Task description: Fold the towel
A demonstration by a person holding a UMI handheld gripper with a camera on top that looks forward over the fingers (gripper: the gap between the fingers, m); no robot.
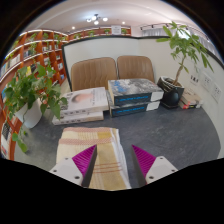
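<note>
We find the striped towel (pixel 97 155) lying flat on the grey tabletop (pixel 185 135), its near end under the left finger. The tongs (pixel 115 158) stand apart, gripping nothing. Beyond lie two book stacks (pixel 110 98), flanked by potted plants (pixel 30 95). We judge a shallow pinch could drop the edge mid-fold.
</note>
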